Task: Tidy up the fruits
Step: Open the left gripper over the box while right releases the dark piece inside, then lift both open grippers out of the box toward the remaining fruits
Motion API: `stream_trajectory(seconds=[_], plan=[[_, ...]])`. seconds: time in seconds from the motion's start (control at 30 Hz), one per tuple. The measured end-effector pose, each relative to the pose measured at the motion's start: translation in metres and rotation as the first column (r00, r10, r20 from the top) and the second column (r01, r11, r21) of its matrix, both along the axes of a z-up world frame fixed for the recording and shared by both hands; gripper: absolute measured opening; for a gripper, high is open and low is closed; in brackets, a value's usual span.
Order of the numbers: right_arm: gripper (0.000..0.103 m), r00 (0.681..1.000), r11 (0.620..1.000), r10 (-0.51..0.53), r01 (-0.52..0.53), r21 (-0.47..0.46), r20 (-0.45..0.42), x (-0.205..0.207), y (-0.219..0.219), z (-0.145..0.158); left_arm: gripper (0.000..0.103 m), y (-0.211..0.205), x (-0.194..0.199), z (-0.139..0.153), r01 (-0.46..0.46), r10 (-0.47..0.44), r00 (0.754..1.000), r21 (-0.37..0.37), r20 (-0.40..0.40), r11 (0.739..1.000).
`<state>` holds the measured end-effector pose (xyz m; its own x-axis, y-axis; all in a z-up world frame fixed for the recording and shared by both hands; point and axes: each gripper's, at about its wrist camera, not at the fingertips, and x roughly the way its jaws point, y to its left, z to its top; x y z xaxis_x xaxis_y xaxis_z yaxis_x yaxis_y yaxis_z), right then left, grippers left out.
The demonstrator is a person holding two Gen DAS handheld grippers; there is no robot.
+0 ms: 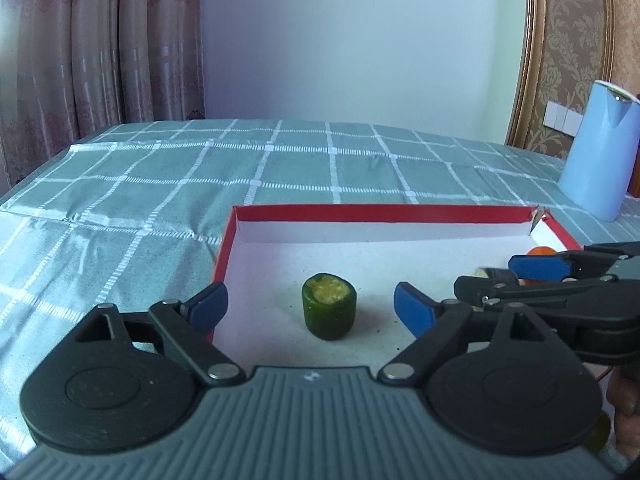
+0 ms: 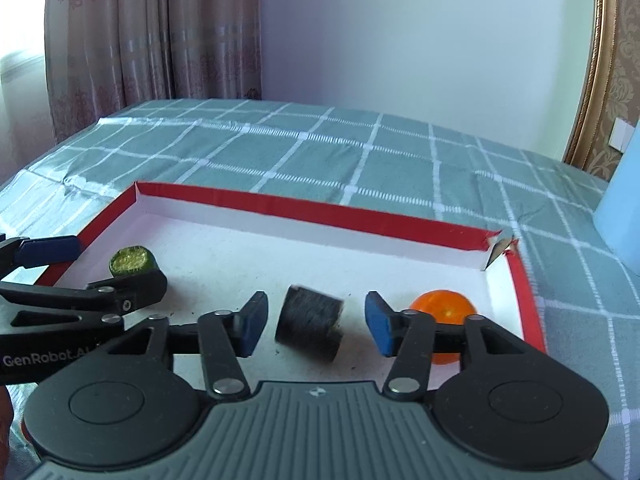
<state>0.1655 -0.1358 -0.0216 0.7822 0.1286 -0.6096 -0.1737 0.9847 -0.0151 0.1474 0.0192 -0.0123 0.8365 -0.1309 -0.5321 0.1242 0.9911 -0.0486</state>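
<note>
The table (image 1: 280, 168), covered with a green checked cloth, carried a shallow red-rimmed tray (image 1: 380, 213) with a white floor near its front edge. A pale blue jug (image 1: 600, 152) stood on the cloth just beyond the tray's far right corner.

Both grippers reached in over the tray's near edge, side by side, each pitched downward toward the tray floor. A small part of a hand showed at the lower right edge of the left wrist view.

The left gripper (image 1: 310, 304) stood with its jaws wide apart. A green fruit piece (image 1: 329, 306) stood upright on the tray floor between the blue pads (image 1: 412, 312), clear of both. It sat in the near left part of the tray, close to the left wall. Nothing was gripped.

The right gripper (image 2: 316, 322) had its jaws partly open. A dark fruit piece (image 2: 310, 322), blurred and tilted, lay between the pads with a visible gap on each side. It occupied the near middle of the tray. The pads did not press on it.

An orange fruit (image 2: 442, 308) rested near the tray's right wall, just beyond the right finger of the right gripper. Whether it touched that finger could not be determined.
</note>
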Motion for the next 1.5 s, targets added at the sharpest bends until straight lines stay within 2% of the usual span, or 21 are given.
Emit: stream_trajectory(seconds=[0.37, 0.43, 0.53, 0.67, 0.9, 0.97, 1.07, 1.27, 1.37, 1.5], plan=[[0.055, 0.999, 0.998, 0.001, -0.004, 0.057, 0.049, -0.017, -0.008, 0.004, 0.094, 0.002, -0.011, 0.001, 0.013, -0.013, 0.999, 0.001, 0.046, 1.000], [0.063, 0.998, 0.997, -0.004, -0.001, 0.077, 0.062, -0.023, -0.011, 0.006, 0.097, 0.002, -0.018, 0.002, 0.011, -0.011, 0.998, 0.003, 0.066, 1.000], [0.066, 0.996, 0.996, -0.015, 0.006, 0.093, 0.092, -0.033, -0.016, 0.011, 0.100, 0.005, -0.028, 0.003, -0.009, 0.009, 0.994, 0.003, 0.105, 1.000], [0.066, 0.993, 0.992, -0.014, 0.000, 0.125, 0.115, -0.048, -0.022, 0.017, 0.100, 0.017, -0.040, 0.008, -0.028, 0.034, 0.991, -0.051, 0.132, 0.998], [0.067, 0.989, 0.979, -0.021, -0.009, 0.202, 0.146, -0.092, -0.050, 0.016, 0.101, 0.045, -0.070, 0.010, -0.030, 0.046, 0.992, -0.134, 0.119, 0.991], [0.071, 0.991, 0.978, -0.036, 0.008, 0.209, 0.130, -0.101, -0.059, 0.008, 0.103, 0.052, -0.082, 0.009, -0.015, 0.033, 0.992, -0.146, 0.123, 0.989], [0.071, 0.995, 0.973, -0.037, 0.015, 0.230, 0.091, -0.111, -0.071, -0.001, 0.103, 0.059, -0.096, 0.005, -0.015, 0.031, 0.993, -0.138, 0.118, 0.990], [0.073, 0.985, 0.976, -0.044, 0.006, 0.219, 0.168, -0.139, -0.081, -0.002, 0.103, 0.068, -0.113, -0.001, 0.005, 0.010, 0.996, -0.155, 0.093, 0.988], [0.073, 0.983, 0.974, -0.032, -0.010, 0.225, 0.182, -0.147, -0.084, -0.002, 0.103, 0.062, -0.118, -0.003, 0.021, -0.011, 0.996, -0.113, 0.083, 0.993], [0.073, 0.979, 0.983, -0.019, -0.019, 0.183, 0.203, -0.153, -0.078, -0.003, 0.103, 0.044, -0.125, -0.006, 0.039, -0.038, 0.995, -0.009, 0.090, 0.999]])
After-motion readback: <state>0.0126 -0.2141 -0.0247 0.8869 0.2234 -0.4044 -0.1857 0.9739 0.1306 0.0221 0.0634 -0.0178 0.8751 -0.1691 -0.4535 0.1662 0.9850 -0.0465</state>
